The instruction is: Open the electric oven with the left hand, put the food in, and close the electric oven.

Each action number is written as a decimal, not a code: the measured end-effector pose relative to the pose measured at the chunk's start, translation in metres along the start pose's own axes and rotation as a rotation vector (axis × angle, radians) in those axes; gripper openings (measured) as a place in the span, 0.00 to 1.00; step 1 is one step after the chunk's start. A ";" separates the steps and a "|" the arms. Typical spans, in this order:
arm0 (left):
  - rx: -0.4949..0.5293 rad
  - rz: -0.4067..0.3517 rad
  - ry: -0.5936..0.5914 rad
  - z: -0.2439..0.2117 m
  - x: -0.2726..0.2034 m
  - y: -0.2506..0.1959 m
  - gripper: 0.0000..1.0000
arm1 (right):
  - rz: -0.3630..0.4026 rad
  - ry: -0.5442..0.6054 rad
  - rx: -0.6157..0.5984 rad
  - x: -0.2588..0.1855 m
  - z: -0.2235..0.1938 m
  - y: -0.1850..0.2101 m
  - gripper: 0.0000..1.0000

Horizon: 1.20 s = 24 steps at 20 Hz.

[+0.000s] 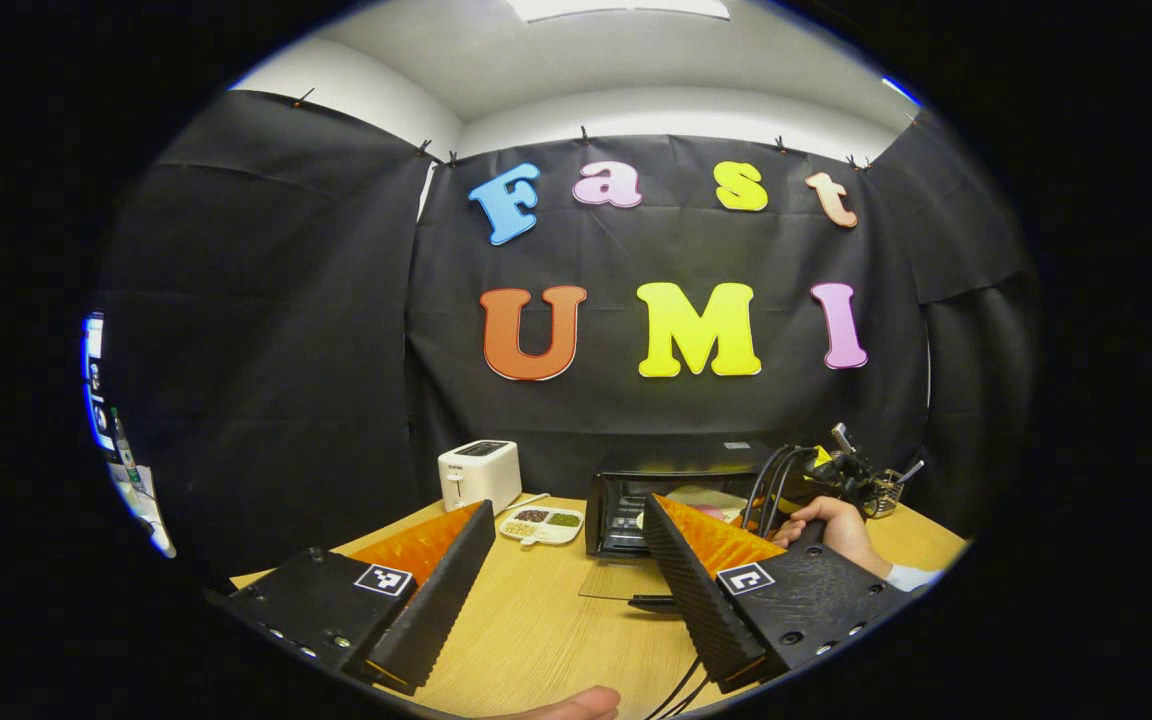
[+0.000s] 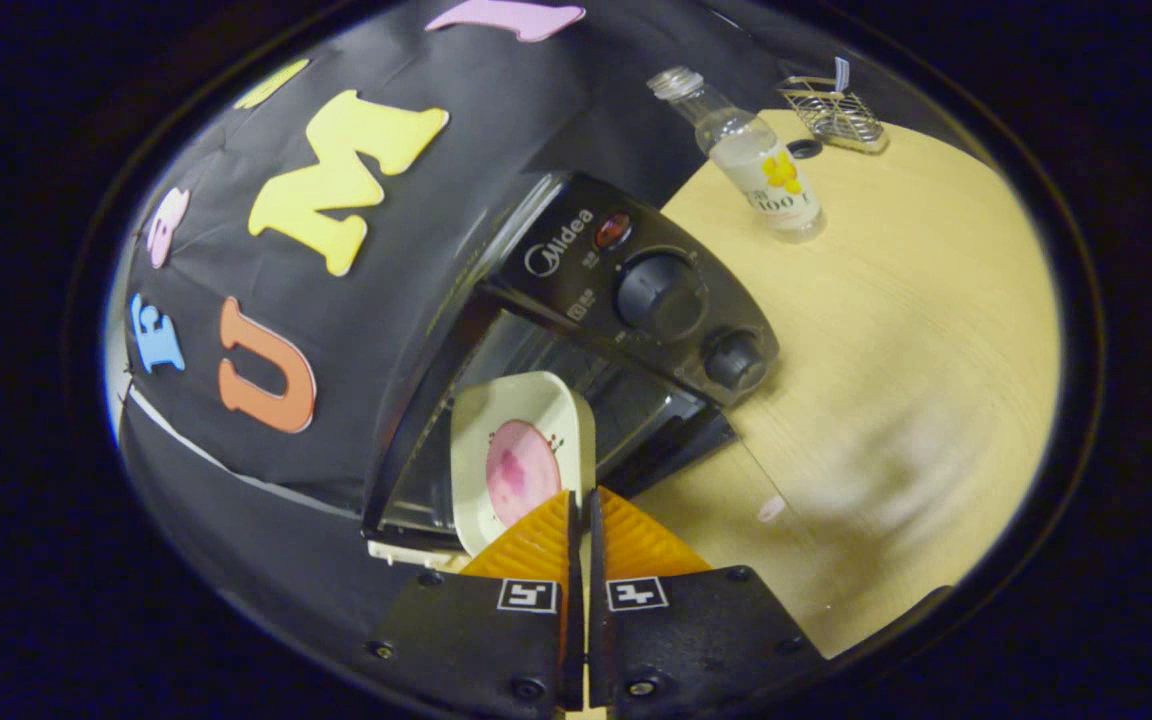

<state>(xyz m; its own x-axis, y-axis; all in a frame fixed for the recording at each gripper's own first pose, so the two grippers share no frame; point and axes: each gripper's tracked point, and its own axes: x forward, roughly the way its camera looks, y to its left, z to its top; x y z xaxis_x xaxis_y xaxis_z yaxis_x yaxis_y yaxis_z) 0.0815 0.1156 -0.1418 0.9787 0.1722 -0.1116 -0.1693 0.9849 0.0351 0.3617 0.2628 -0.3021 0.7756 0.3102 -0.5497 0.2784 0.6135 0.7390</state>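
Observation:
The black electric oven stands at the table's back with its glass door folded down flat. My left gripper hovers open in front of it, nothing between its fingers. A hand holds the other gripper at the oven's right side. In the right gripper view, my right gripper is shut on the rim of a white plate carrying pink food. The plate sits at the mouth of the oven, below its two knobs.
A white toaster and a small dish of grains sit left of the oven. A clear bottle and a wire rack stand on the wooden table beyond the oven. Cables trail near the hand.

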 end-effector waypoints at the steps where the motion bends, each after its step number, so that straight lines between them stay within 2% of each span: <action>1: 0.005 -0.006 0.000 -0.002 0.001 -0.001 0.95 | -0.018 -0.033 -0.001 0.009 0.003 -0.002 0.05; 3: 0.012 -0.022 0.002 -0.007 0.004 -0.006 0.95 | -0.018 -0.067 0.010 0.020 0.004 0.001 0.05; 7: 0.025 -0.051 0.008 -0.019 0.009 -0.011 0.95 | -0.043 -0.043 0.014 0.046 -0.009 0.000 0.06; 10: 0.026 -0.038 0.015 -0.027 0.011 -0.002 0.95 | -0.053 -0.034 0.017 0.054 -0.014 -0.005 0.02; 12: 0.014 -0.038 0.018 -0.029 0.013 0.000 0.95 | -0.096 0.001 0.017 0.055 -0.024 -0.015 0.06; 13: 0.010 -0.039 0.020 -0.030 0.013 0.001 0.95 | -0.100 0.021 0.022 0.054 -0.027 -0.016 0.02; 14: 0.009 -0.038 0.020 -0.030 0.012 0.003 0.95 | -0.081 0.012 0.039 0.051 -0.025 -0.010 0.05; 15: 0.008 -0.033 0.024 -0.031 0.013 0.006 0.95 | -0.075 -0.003 0.028 0.055 -0.023 -0.007 0.03; 16: 0.007 -0.028 0.025 -0.033 0.012 0.009 0.95 | -0.081 -0.014 0.018 0.052 -0.019 -0.007 0.06; 17: 0.008 -0.028 0.025 -0.033 0.012 0.010 0.95 | -0.068 -0.024 0.018 0.055 -0.015 -0.003 0.02; 18: 0.009 -0.026 0.024 -0.032 0.011 0.011 0.95 | -0.053 -0.039 0.021 0.058 -0.013 0.002 0.06; 21: 0.005 -0.024 0.025 -0.032 0.012 0.014 0.95 | -0.021 -0.076 0.003 0.071 -0.007 0.011 0.07; 22: 0.005 -0.023 0.029 -0.034 0.012 0.015 0.95 | -0.007 -0.088 -0.001 0.074 -0.006 0.014 0.04; 24: 0.008 -0.018 0.035 -0.038 0.013 0.018 0.95 | 0.015 -0.107 -0.024 0.079 -0.004 0.020 0.08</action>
<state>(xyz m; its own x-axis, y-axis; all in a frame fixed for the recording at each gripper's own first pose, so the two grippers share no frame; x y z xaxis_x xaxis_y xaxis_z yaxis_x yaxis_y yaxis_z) 0.0863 0.1364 -0.1805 0.9769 0.1553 -0.1465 -0.1508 0.9877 0.0411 0.4261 0.3028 -0.3325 0.8361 0.2408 -0.4929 0.2538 0.6268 0.7367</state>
